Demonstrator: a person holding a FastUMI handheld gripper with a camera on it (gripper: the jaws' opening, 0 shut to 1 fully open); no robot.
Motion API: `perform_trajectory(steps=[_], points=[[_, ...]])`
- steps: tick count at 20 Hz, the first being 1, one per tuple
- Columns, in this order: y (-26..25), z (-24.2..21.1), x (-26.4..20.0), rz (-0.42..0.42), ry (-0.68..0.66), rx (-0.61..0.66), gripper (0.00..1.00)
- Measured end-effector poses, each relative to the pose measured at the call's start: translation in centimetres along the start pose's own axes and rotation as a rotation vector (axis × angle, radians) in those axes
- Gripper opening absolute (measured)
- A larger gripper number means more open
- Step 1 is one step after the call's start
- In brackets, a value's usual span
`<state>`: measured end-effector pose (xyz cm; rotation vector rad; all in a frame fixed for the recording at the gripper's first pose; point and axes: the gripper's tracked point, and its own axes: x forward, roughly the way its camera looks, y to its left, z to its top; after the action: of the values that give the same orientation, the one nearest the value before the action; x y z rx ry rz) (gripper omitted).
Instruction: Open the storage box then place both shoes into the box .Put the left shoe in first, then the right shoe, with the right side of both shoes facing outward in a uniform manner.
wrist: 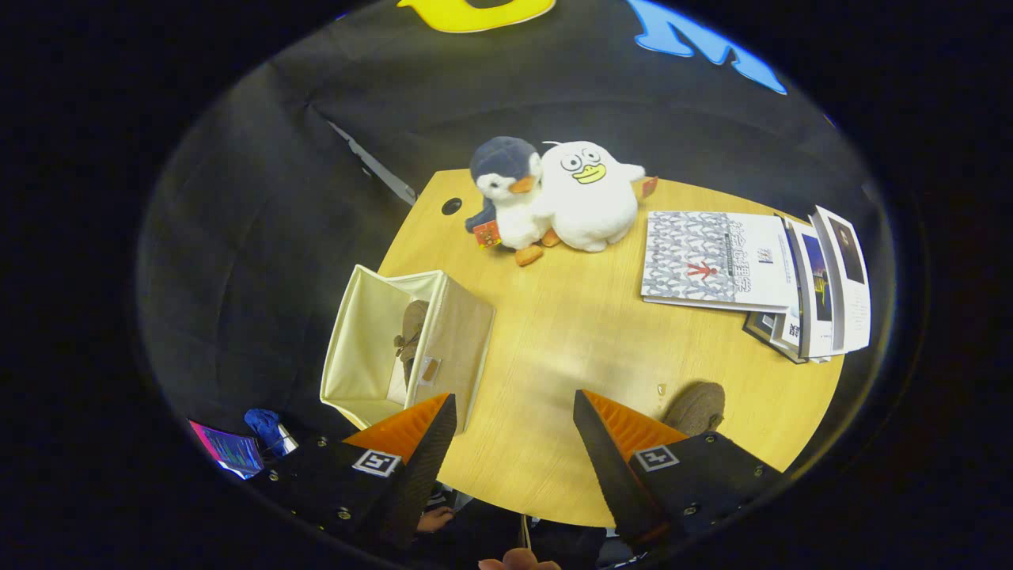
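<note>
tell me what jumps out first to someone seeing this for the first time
Two plush toys, a grey penguin and a white duck, sit together at the table's far edge. Nearer, the cream storage box stands open with one brown shoe inside, ahead of the open gripper; the other shoe lies by its right finger.

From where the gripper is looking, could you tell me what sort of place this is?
Probably a staged recording booth, not a home: black cloth wall behind a wooden table dressed with plush toys, magazines and a storage box. The gripper hangs open.

A light wooden table (pixel 570 332) stands before the black cloth wall (pixel 261 198).
</note>
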<state>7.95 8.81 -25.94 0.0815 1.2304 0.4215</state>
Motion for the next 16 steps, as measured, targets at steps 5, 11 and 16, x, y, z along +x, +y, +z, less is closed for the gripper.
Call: perform_trajectory(steps=[5,11,16], points=[[-4.7,-2.4,-0.3,-0.041,0.009,0.067,0.91],[-12.4,-6.4,-0.6,-0.133,0.040,0.170,0.92],[-17.8,-10.2,-0.4,-0.193,0.086,0.229,0.92]])
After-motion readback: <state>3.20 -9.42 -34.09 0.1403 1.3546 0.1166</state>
